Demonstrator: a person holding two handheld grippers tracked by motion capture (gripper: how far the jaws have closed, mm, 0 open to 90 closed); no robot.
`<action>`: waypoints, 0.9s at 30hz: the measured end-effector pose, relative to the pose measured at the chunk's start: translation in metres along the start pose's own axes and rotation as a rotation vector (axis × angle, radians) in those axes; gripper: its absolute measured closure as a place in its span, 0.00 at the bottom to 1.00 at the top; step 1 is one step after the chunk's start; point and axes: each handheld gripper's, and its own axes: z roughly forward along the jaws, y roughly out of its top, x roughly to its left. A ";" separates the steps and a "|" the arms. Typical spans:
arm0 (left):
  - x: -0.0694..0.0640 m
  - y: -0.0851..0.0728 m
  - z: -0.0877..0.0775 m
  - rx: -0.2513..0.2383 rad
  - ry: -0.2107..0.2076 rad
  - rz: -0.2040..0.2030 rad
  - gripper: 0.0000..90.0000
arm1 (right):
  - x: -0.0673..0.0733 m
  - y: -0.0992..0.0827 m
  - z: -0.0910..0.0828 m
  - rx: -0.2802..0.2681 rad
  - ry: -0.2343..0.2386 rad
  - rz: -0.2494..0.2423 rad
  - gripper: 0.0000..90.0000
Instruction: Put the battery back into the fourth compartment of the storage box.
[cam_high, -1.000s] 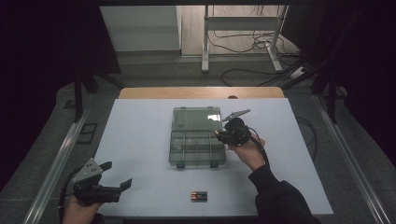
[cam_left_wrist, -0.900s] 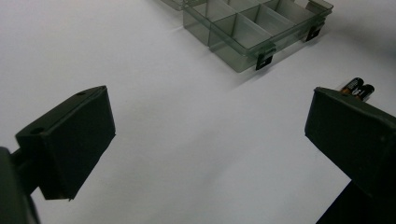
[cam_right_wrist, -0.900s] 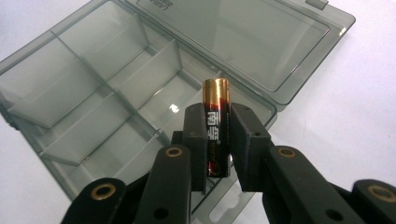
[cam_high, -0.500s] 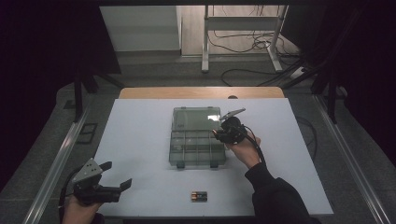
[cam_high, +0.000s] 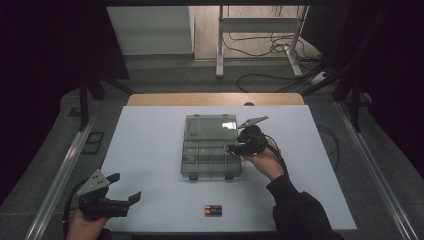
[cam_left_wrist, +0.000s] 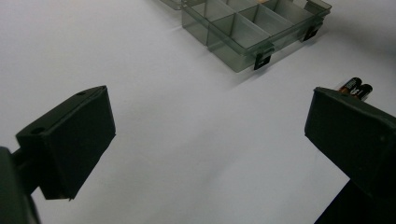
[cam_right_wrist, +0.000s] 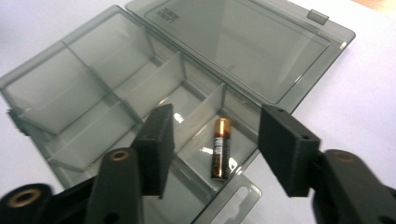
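Both grippers matte black. Left gripper (cam_high: 125, 200): grey three-cornered plate on top, blocky square-edged pads (cam_left_wrist: 74, 140) with small screw holes. Right gripper (cam_high: 236, 148): same plate, black cable looping off the body, brass-coloured pivot bushings on the finger links. Person's right arm wears a dark long sleeve (cam_high: 300, 212).

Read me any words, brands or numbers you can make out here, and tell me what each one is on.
Lid of the open box: raised lettering near its far corner, too small and blurred to read.
Battery in the box: small print on its label, too blurred to read.
Two batteries on the table: label markings, too small to read.
Nothing else carries readable text.
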 end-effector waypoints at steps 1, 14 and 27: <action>0.000 0.000 0.000 0.000 0.000 0.000 0.03 | 0.000 0.000 -0.001 -0.002 0.001 -0.001 0.44; 0.000 0.000 0.000 0.000 0.000 0.003 0.03 | 0.005 -0.004 -0.018 -0.019 0.065 -0.024 0.16; 0.000 0.000 0.000 0.000 0.001 0.002 0.03 | 0.017 -0.012 -0.030 -0.036 0.068 -0.064 0.00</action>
